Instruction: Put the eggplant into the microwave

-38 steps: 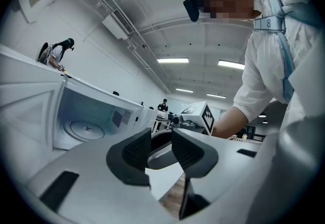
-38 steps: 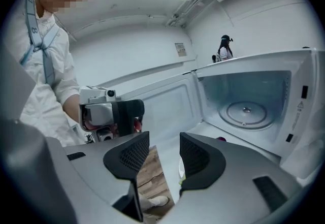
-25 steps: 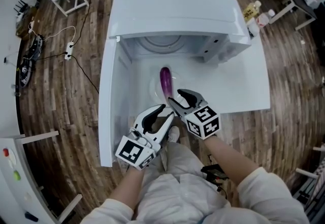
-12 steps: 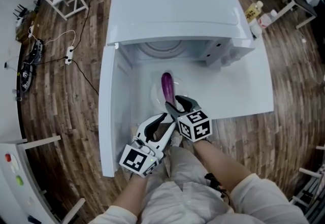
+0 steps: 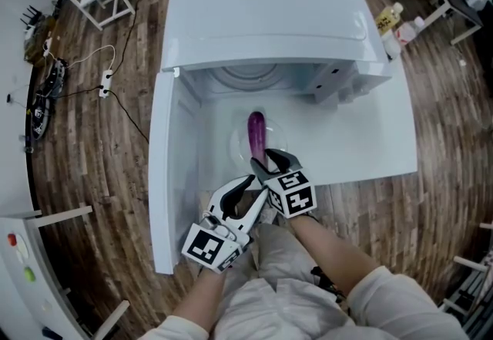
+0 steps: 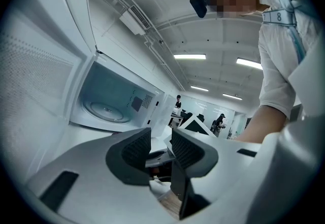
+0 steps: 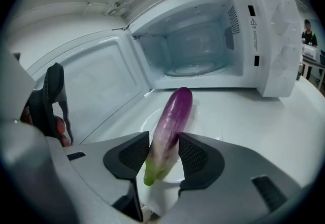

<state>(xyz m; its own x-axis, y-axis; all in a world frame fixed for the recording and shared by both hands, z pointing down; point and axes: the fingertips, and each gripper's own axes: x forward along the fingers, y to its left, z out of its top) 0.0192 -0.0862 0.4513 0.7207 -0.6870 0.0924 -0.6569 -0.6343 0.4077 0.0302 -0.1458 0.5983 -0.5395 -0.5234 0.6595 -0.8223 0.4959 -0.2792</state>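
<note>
Two claws sit low over the white bench [image 5: 370, 130], just in front of the microwave [image 5: 262, 15]. At the far left its door [image 5: 169, 169] is swung fully open, leaving the white cavity and the glass turntable [image 5: 246, 72] exposed.

Next comes your left claw [image 5: 248, 183], near the front edge of the bench and angled up to the right. Its own view shows the left claw [image 6: 160, 147] with its dark ribbed pads a little apart and nothing between them.

Just right of that lies the eggplant [image 5: 256, 134]. It is long and slim, with a glossy deep purple far end. The colour fades through pale lilac to a yellow-green stem end nearest you. It rests lengthwise on a white plate [image 5: 235, 142] on the bench, outside the cavity and pointing toward the opening.

Your right claw [image 5: 268, 159] is at that near end. In its own view the right claw [image 7: 163, 154] is spread, one pad on each side of the eggplant [image 7: 172, 126] at its pale stem end. The eggplant fills most of the gap, and I cannot tell whether the pads press on it. It lies flat on the plate [image 7: 148, 122].

Farthest right, the microwave's front panel [image 7: 264, 30] stands beside the cavity.
</note>
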